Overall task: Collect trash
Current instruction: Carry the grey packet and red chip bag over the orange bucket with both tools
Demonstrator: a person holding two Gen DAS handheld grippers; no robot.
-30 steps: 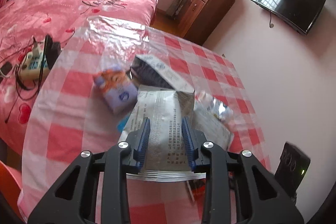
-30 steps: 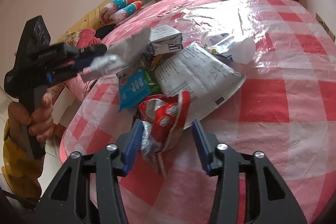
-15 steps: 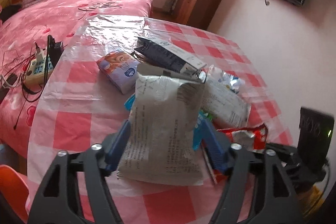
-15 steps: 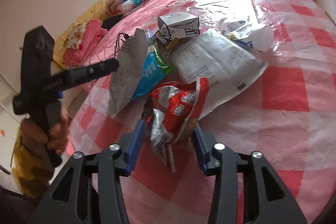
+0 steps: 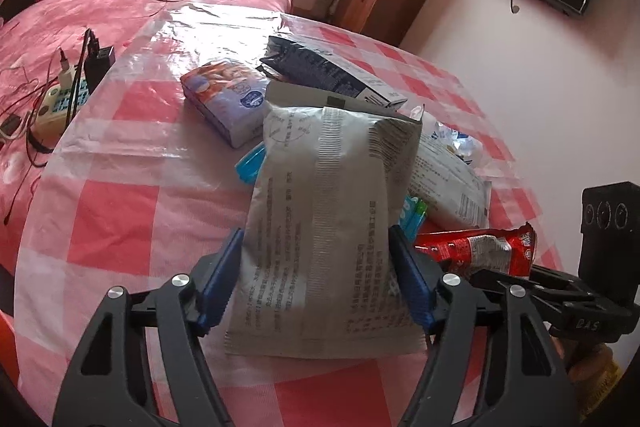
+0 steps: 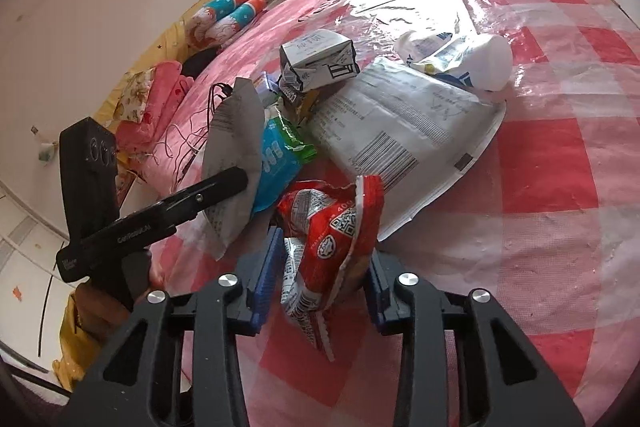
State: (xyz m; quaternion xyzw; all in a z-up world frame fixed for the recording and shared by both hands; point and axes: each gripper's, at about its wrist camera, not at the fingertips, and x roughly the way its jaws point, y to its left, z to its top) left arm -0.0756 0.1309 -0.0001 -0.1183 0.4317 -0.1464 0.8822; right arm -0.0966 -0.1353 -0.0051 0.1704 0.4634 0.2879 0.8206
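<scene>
Two grippers: left gripper (image 5: 316, 279) straddles grey packet (image 5: 324, 227), right gripper (image 6: 320, 279) closing on red wrapper (image 6: 332, 227).

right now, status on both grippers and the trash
Left gripper astride grey wrapper, jaws just eased. Right gripper closing on red snack bag. Rest piled on checked tablecloth.

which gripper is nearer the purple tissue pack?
Left. The left gripper, with the grey foil bag between its fingers, sits just short of the purple tissue pack. The right gripper, around the red snack wrapper, is across the trash pile.
</scene>
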